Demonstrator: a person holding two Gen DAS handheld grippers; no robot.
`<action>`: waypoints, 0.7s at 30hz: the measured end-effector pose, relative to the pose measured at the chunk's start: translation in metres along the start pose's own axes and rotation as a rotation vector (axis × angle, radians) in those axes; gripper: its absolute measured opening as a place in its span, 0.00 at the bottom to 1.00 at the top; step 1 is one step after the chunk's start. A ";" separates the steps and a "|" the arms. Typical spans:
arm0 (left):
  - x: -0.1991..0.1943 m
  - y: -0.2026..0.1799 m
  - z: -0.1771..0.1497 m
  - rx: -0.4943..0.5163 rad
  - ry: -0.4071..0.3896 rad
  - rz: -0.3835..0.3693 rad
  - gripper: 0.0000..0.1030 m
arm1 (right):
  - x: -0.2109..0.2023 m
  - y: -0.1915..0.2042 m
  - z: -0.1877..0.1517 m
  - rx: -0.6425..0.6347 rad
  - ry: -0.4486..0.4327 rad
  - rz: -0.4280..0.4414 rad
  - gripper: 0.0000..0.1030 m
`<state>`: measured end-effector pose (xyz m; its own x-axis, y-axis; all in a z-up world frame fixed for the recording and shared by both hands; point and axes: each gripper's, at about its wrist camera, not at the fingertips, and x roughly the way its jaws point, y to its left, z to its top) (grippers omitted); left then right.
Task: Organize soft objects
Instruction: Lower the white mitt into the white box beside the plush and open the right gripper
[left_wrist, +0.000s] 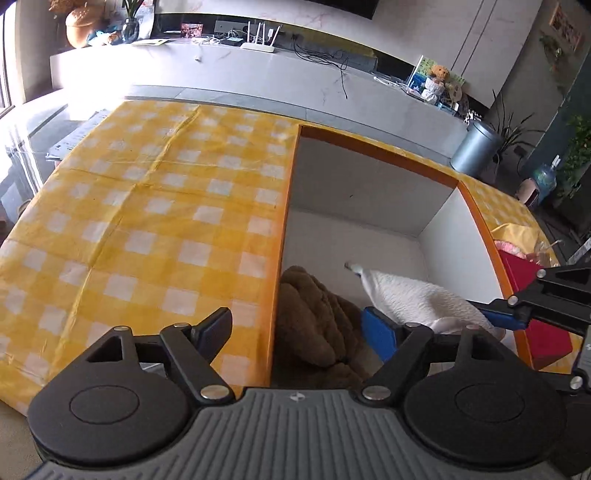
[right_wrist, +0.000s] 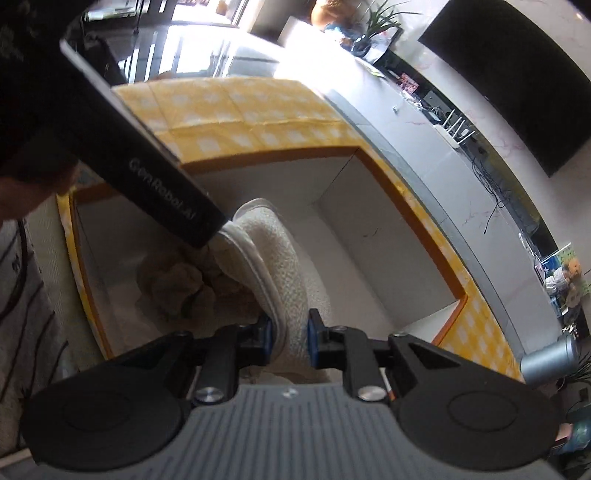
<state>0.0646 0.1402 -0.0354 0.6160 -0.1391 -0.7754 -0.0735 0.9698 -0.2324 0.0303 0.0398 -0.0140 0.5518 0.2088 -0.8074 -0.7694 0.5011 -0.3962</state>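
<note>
An orange-rimmed box (left_wrist: 373, 155) with white inner walls stands on the yellow checked tablecloth (left_wrist: 147, 206). Inside it lies a brown plush item (left_wrist: 317, 325), also in the right wrist view (right_wrist: 173, 284). My right gripper (right_wrist: 290, 341) is shut on a white fleecy slipper (right_wrist: 280, 258) and holds it inside the box (right_wrist: 436, 254); the slipper also shows in the left wrist view (left_wrist: 417, 295). My left gripper (left_wrist: 295, 332) is open and empty over the box's near left edge, above the brown plush item. The right gripper's fingers (left_wrist: 502, 317) enter from the right.
A red box (left_wrist: 535, 306) and pink-and-yellow soft things (left_wrist: 513, 240) lie right of the orange-rimmed box. A grey bin (left_wrist: 474, 147) stands behind the table. A long white counter (left_wrist: 221, 70) with a router, cables and a teddy bear runs along the back. The left gripper's black body (right_wrist: 147, 177) crosses the right view.
</note>
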 end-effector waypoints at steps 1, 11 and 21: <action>0.002 -0.001 -0.001 0.018 0.014 -0.013 0.85 | 0.008 0.002 -0.003 -0.028 0.032 0.000 0.16; 0.007 -0.038 -0.018 0.169 0.026 0.084 0.84 | 0.035 -0.019 -0.027 -0.122 0.158 0.063 0.16; 0.005 -0.037 -0.016 0.164 0.065 0.062 0.84 | 0.031 -0.037 -0.015 -0.068 0.132 0.164 0.16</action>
<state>0.0581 0.1000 -0.0401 0.5621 -0.0859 -0.8226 0.0227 0.9958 -0.0885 0.0707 0.0146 -0.0307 0.3741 0.1686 -0.9119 -0.8678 0.4105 -0.2801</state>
